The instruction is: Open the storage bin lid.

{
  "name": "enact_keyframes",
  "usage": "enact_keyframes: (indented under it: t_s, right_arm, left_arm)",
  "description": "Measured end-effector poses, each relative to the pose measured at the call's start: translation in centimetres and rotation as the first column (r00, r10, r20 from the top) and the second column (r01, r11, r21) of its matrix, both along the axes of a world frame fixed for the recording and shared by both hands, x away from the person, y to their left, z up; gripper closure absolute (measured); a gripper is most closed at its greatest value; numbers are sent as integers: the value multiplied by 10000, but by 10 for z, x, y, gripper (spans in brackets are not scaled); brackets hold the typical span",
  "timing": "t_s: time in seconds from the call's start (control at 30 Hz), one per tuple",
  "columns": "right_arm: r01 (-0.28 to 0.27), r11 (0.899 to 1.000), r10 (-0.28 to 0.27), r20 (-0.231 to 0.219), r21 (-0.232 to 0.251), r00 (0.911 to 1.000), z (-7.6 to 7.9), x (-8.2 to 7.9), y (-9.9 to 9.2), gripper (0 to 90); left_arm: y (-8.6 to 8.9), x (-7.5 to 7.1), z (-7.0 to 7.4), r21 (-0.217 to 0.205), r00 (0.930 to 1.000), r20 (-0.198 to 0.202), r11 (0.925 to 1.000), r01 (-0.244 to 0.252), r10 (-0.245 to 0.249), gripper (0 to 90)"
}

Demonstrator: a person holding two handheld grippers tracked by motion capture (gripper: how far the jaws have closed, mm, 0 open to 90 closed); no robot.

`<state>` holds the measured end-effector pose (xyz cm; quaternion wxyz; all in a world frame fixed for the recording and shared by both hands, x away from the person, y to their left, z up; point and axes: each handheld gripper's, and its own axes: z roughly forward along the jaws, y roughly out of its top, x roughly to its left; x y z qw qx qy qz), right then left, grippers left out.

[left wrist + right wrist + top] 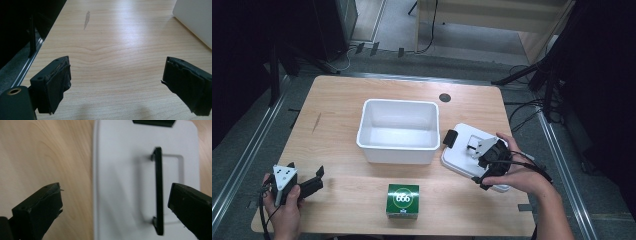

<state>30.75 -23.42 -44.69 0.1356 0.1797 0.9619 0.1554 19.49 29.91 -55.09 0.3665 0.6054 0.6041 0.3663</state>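
The counter (337,100) is pale wood with a wavy grain and one grey streak near its far left corner. The tub (398,131) at its middle is plain white. The lid (460,162) near the right edge is white too, with a black handle (158,190) and a black clip (450,138). The small box (402,201) at the near edge is dark green, marked with a white ring and white digits (666). Both hand-held grippers, left (308,181) and right (488,156), are black, each topped by a grey plate.

the table (337,100) is pale wood-grain, smooth with a soft sheen. the bin (398,150) at its centre and the lid (120,170) at 3 o'clock look like matt white plastic; the lid's handle (158,190) is glossy black. the box (402,201) at 6 o'clock is glossy green card.
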Motion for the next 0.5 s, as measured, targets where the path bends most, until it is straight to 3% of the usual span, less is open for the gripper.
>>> enact_keyframes:
  t_s: [0.13, 0.5]
  right_arm:
    - [-142, 9989, 152, -210, 452, 9997, 6, -8, 12, 0]
    - [-1228, 9906, 1238, -125, 601, 9922, 19, -32, 53, 0]
  left_arm:
    - [0, 0, 0, -10, 9999, 96, 10000, 39, -39, 83]
    - [0, 0, 0, -30, 10000, 47, 10000, 35, -34, 84]
